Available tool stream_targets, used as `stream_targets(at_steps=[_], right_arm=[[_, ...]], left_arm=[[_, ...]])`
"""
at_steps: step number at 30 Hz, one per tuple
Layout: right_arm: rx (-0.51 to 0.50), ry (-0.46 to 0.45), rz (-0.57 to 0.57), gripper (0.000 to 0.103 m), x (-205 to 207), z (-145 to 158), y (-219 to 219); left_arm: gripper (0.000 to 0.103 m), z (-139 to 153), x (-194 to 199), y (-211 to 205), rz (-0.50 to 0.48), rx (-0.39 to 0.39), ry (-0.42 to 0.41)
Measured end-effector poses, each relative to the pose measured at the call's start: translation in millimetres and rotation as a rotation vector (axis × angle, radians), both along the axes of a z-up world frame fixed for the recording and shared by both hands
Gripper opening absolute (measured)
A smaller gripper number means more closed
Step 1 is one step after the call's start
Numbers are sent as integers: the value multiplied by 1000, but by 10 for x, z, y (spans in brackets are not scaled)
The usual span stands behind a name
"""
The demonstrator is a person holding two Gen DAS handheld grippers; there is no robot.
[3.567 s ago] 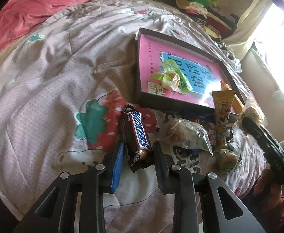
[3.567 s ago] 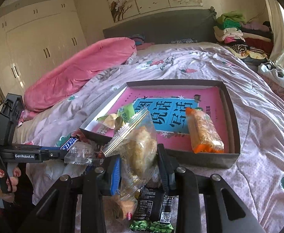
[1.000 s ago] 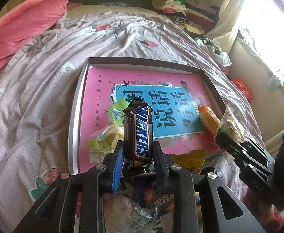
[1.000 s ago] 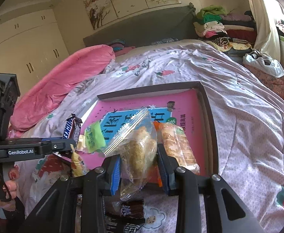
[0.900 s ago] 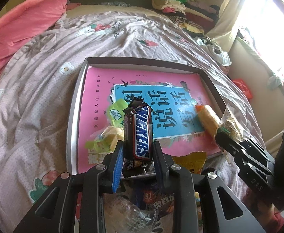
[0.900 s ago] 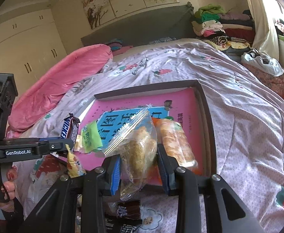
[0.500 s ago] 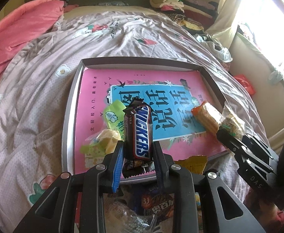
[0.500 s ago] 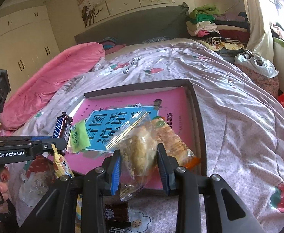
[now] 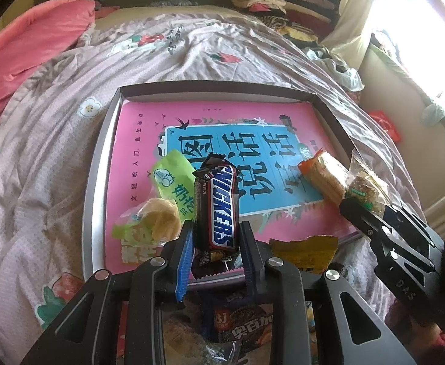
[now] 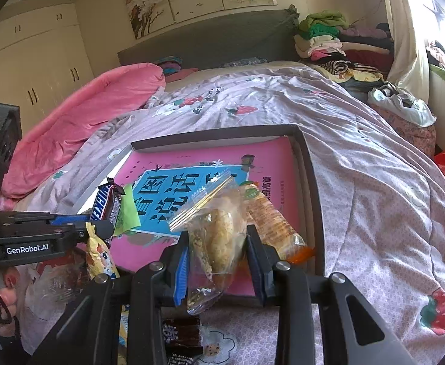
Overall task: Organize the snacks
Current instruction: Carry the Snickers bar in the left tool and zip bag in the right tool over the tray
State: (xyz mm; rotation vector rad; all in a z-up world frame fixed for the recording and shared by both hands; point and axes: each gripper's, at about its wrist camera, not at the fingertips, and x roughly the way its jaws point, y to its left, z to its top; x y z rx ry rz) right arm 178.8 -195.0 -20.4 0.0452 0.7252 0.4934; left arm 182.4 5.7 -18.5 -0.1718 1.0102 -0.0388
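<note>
Evidently both loads are headed for the tray (image 9: pixel 100 164) on the bed: the left hand-held gripper (image 9: pixel 215 241) clamps a Snickers bar (image 9: pixel 219 203) upright over its 6 o'clock edge, while the right hand-held gripper (image 10: pixel 218 257) pinches a clear cookie bag (image 10: pixel 216 237) at 4 o'clock.

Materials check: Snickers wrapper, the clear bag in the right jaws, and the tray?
Snickers wrapper: glossy printed film, likely plastic; shiny highlights, crimped ends.
Clear bag: thin transparent plastic, crinkled, contents visible.
Tray: looks like cardboard, matte grey walls with folded corners; not certain.
</note>
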Motion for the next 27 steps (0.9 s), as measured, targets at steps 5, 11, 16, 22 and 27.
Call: stream_targets(at_steps=[5,11,16,22,27], right_arm=[[-6,-4,6,34,-6,-2,18],[-19,-2,43,34,-31,-21,90],[-30,10,72,34,-50,-69,157],[-17,24,74,35,-56,-86,145],[-14,26,77,35,-61,-98,133]], left_arm=[[30,-48,14,-4,0,1,8],[30,-102,15,-7,2,-2,19],[30,-116,7,-5,4,-5,22],[30,-118,7,-2,4,-6,23],[30,-144,1,13,13,-14,28]])
